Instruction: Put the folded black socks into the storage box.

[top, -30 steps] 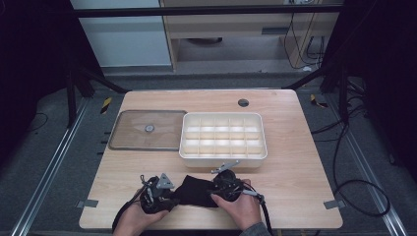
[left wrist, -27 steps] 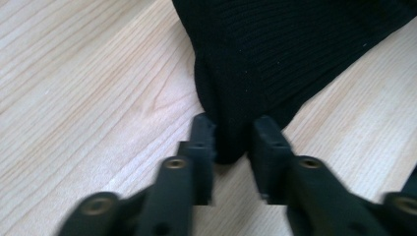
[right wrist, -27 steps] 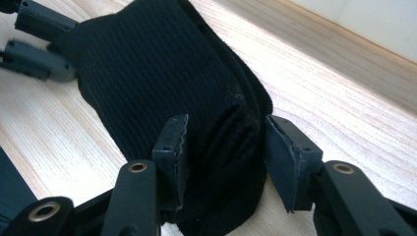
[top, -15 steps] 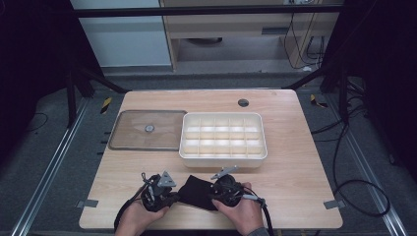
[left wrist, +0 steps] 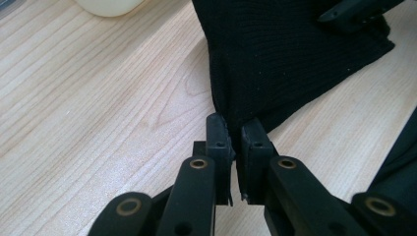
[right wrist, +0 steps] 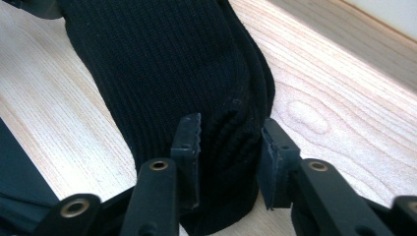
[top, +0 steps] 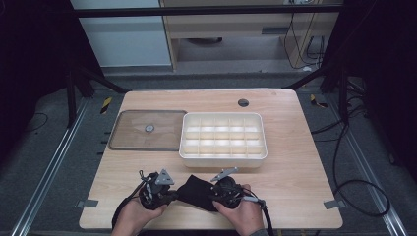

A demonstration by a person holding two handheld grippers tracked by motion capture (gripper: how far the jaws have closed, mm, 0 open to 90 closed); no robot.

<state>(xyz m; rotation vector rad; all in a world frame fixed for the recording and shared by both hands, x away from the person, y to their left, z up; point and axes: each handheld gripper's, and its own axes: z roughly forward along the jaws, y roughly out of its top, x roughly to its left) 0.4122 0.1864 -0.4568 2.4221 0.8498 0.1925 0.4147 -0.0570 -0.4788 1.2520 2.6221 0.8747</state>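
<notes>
A black knitted cloth (top: 196, 191) lies on the wooden table near its front edge, between the two hand-held grippers. My left gripper (top: 174, 194) is at the cloth's left end. In the left gripper view the gripper (left wrist: 235, 132) is shut on a thin corner of the cloth (left wrist: 285, 59). My right gripper (top: 212, 195) is at the right end. In the right gripper view its jaws have just been closing, and the gripper (right wrist: 228, 132) presses on a thick bunched fold of the cloth (right wrist: 162, 64).
A white tray (top: 223, 156) with several compartments stands just behind the cloth. A clear flat lid (top: 128, 130) with a small knob lies to its left. A round cable hole (top: 243, 103) sits at the table's far side. The front table edge is close under the hands.
Both hands have stayed at the two ends of the cloth. The right hand has shifted very slightly toward the front edge.
</notes>
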